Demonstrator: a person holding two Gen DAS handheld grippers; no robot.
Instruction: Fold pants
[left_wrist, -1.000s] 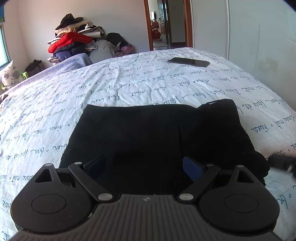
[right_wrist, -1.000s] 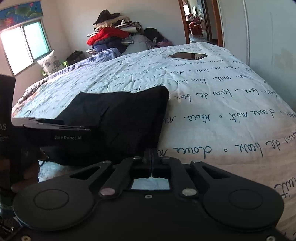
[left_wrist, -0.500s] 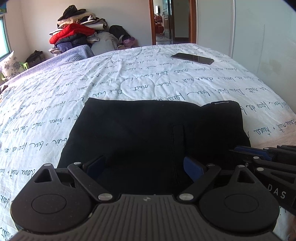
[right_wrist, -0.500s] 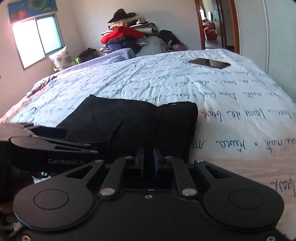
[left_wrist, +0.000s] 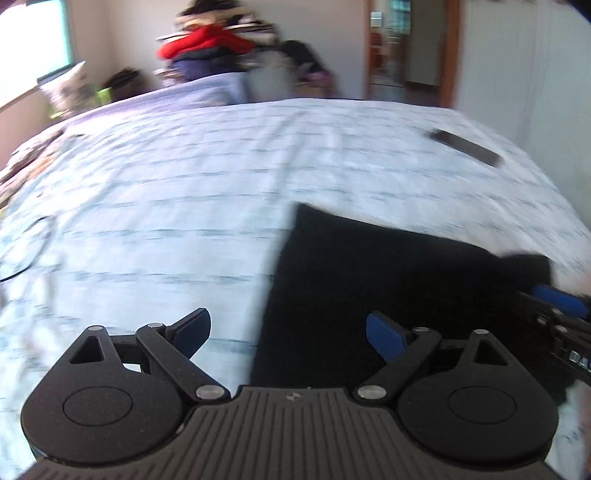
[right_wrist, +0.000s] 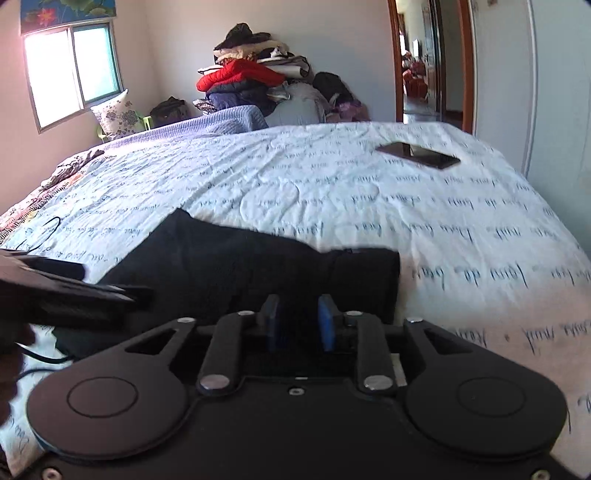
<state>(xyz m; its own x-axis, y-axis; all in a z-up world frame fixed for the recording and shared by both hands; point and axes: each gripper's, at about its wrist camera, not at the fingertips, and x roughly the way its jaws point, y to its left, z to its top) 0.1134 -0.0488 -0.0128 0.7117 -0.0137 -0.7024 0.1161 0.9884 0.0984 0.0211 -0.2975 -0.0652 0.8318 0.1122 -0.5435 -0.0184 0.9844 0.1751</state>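
The black pants (left_wrist: 388, 280) lie folded into a compact rectangle on the bed; they also show in the right wrist view (right_wrist: 236, 269). My left gripper (left_wrist: 288, 332) is open and empty, over the pants' left edge; the left wrist view is motion-blurred. My right gripper (right_wrist: 297, 323) has its jaws partly apart with nothing between them, just in front of the pants' near right end. The right gripper shows at the right edge of the left wrist view (left_wrist: 561, 317), and the left gripper at the left of the right wrist view (right_wrist: 62, 291).
The bed (right_wrist: 332, 192) has a white quilt with blue script. A dark phone (right_wrist: 417, 155) lies far right on it. A clothes pile (right_wrist: 251, 81) stands at the far wall, a doorway (right_wrist: 428, 62) to its right, a thin black cable (right_wrist: 44, 229) at the left.
My left gripper has swung left, so the pants now sit to the right in its view. My right gripper's jaws have parted from nearly shut.
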